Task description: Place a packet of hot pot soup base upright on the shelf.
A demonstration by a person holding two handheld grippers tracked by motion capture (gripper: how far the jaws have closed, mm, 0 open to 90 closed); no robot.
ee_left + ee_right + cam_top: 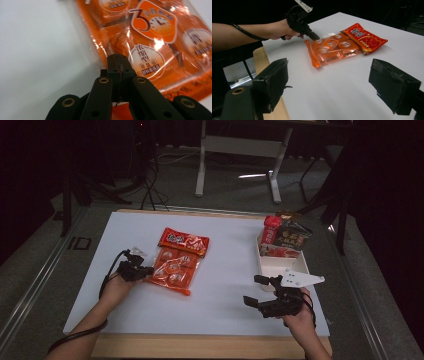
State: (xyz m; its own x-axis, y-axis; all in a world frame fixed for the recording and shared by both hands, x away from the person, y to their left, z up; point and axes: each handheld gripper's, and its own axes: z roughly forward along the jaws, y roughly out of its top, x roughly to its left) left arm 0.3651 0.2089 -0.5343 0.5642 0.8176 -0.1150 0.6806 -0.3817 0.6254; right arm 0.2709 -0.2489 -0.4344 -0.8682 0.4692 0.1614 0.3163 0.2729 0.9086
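Note:
An orange see-through packet (172, 270) of small wrapped portions lies flat on the white table top (225, 265), with a red packet (184, 241) overlapping its far end. My left gripper (146, 270) rests at the orange packet's left edge with its jaws shut. In the left gripper view its closed tips (117, 62) sit over the clear border of the orange packet (155, 37), and I see nothing pinched between them. My right gripper (255, 290) hovers open at the front right, holding nothing. In its own view the right gripper (332, 85) faces the orange packet (332, 48), the red packet (365, 37) and the left gripper (315, 37).
A white box (280, 266) stands at the right edge of the table, with red and dark snack packets (285, 240) upright in its far end. The table's wooden front edge (200, 346) lies near the forearms. A desk frame (240, 150) stands on the floor beyond.

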